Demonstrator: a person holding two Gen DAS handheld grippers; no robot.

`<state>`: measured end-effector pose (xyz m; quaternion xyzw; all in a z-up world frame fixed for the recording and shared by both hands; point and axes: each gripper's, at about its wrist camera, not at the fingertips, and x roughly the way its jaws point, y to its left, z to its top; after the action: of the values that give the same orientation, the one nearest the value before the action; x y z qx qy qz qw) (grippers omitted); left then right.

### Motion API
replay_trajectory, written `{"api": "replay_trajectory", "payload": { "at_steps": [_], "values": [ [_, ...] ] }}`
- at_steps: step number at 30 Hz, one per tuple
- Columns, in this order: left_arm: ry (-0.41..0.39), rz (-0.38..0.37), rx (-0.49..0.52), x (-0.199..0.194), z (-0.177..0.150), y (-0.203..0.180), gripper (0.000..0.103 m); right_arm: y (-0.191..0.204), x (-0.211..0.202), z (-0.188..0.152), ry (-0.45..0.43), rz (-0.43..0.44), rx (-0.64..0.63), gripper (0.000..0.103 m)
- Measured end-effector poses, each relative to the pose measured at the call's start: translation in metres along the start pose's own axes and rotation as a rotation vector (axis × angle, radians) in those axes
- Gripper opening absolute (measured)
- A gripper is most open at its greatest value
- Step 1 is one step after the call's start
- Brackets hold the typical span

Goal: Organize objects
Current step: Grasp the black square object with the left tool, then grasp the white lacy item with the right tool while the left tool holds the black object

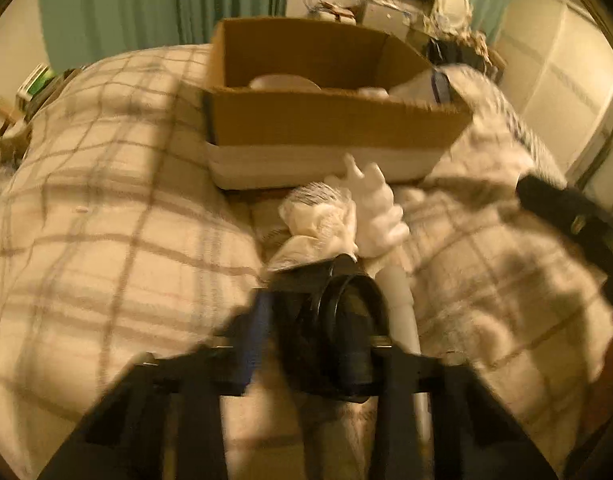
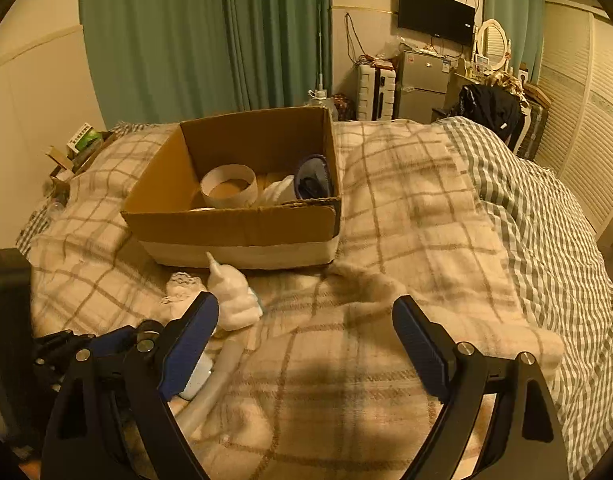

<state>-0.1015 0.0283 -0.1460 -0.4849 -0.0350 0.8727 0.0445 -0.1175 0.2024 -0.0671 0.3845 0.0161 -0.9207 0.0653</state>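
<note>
Writing: none legible | left gripper (image 1: 326,320) jaws clamp black ring (image 1: 348,320) | right gripper (image 2: 306,344) jaws spread | cardboard box (image 2: 234,228)

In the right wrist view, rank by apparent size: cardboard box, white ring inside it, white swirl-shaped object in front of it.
1. cardboard box, clearly largest.
2-3. white swirl-shaped object and white ring look similar; the swirl lies nearer the camera, so unranked.

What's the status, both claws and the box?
Left claw shut on black ring. Right claw open, empty. Cardboard box ahead on bed. White bottle and tube between.
</note>
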Motion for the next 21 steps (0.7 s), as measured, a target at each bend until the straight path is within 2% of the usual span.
{"api": "replay_trajectory", "payload": {
  "at_steps": [4,9,12,15,18,21],
  "values": [
    [-0.054,0.019,-0.1,-0.025,0.014,0.028,0.01,0.005,-0.002,-0.002,-0.004,0.013,-0.027,0.089],
    [-0.14,0.095,-0.131,-0.055,0.027,0.052,0.01,0.013,-0.001,-0.002,0.006,0.015,-0.06,0.089],
    [-0.145,0.12,-0.125,-0.053,0.041,0.06,0.01,0.022,-0.002,0.001,-0.006,0.024,-0.068,0.089],
    [-0.155,0.15,-0.107,-0.047,0.041,0.063,0.01,0.037,0.003,0.002,0.005,0.058,-0.105,0.089],
    [-0.116,0.134,-0.098,-0.032,0.039,0.064,0.011,0.051,0.016,0.0,0.048,0.063,-0.149,0.089],
    [-0.079,0.15,-0.085,-0.022,0.033,0.066,0.013,0.064,0.032,-0.001,0.102,0.093,-0.178,0.089]
  ]
}}
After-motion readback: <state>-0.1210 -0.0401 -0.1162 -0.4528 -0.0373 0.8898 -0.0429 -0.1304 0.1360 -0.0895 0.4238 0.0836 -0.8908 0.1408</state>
